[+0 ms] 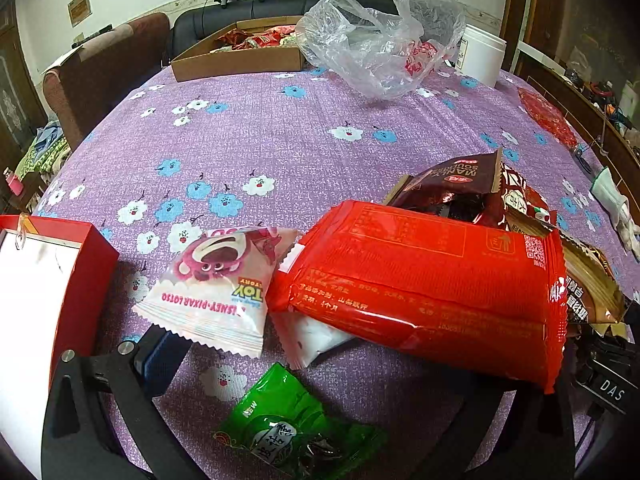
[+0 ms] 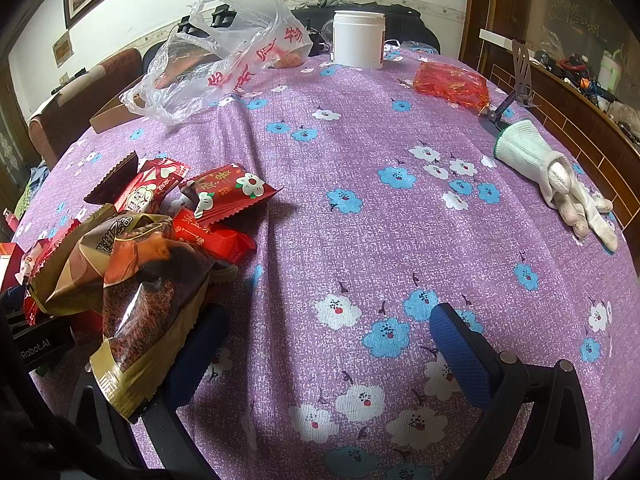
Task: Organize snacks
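A pile of snack packets lies on the purple flowered tablecloth [image 1: 280, 140]. In the left wrist view my left gripper [image 1: 320, 360] is open wide and low over the cloth. A pink bear packet [image 1: 220, 280], a white packet [image 1: 312, 336] and a green packet [image 1: 296, 432] lie between its fingers. A big red packet [image 1: 420, 288] covers the right finger. Brown and dark red packets [image 1: 460, 188] lie behind it. In the right wrist view my right gripper [image 2: 328, 344] is open over bare cloth, and a gold-brown packet [image 2: 132, 308] rests over its left finger. Red packets [image 2: 224, 196] lie beyond.
An open red box [image 1: 80, 248] stands at the left. At the back sit a cardboard tray [image 1: 240, 62] of snacks, a clear plastic bag [image 2: 224, 52] and a white tub [image 2: 360, 40]. A red mesh bag [image 2: 452, 80] and a white glove [image 2: 560, 176] lie at the right.
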A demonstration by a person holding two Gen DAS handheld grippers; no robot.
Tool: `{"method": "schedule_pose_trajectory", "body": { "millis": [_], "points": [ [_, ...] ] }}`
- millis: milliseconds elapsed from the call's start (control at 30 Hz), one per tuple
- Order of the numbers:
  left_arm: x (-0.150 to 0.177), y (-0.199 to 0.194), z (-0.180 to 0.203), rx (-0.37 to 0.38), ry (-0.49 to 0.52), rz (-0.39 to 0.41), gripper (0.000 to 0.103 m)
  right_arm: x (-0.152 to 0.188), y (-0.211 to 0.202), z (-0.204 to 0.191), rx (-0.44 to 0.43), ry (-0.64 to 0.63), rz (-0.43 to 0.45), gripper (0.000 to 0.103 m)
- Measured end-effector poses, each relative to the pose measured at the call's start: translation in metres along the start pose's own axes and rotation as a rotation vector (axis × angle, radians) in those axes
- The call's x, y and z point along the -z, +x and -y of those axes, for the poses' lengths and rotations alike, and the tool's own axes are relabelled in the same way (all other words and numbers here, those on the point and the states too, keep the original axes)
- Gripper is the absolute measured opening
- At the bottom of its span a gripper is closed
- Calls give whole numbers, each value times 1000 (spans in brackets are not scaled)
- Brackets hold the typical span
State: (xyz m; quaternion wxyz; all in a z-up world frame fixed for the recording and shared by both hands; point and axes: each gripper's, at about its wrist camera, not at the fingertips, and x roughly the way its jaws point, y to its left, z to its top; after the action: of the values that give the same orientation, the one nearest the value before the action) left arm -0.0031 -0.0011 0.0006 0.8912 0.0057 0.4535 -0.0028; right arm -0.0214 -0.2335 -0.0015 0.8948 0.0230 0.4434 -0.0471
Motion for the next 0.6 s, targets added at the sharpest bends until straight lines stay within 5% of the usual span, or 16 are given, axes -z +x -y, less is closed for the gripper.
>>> {"method": "schedule_pose_trajectory", "body": {
  "millis": [500,600],
  "points": [
    [3,-6,0,-10,18,-14,103,1,0,-2,1,-8,-6,103],
    [6,-31,-3,-28,32,53,103,5,-4,-1,-5,-14,-41,101]
  ]
}}
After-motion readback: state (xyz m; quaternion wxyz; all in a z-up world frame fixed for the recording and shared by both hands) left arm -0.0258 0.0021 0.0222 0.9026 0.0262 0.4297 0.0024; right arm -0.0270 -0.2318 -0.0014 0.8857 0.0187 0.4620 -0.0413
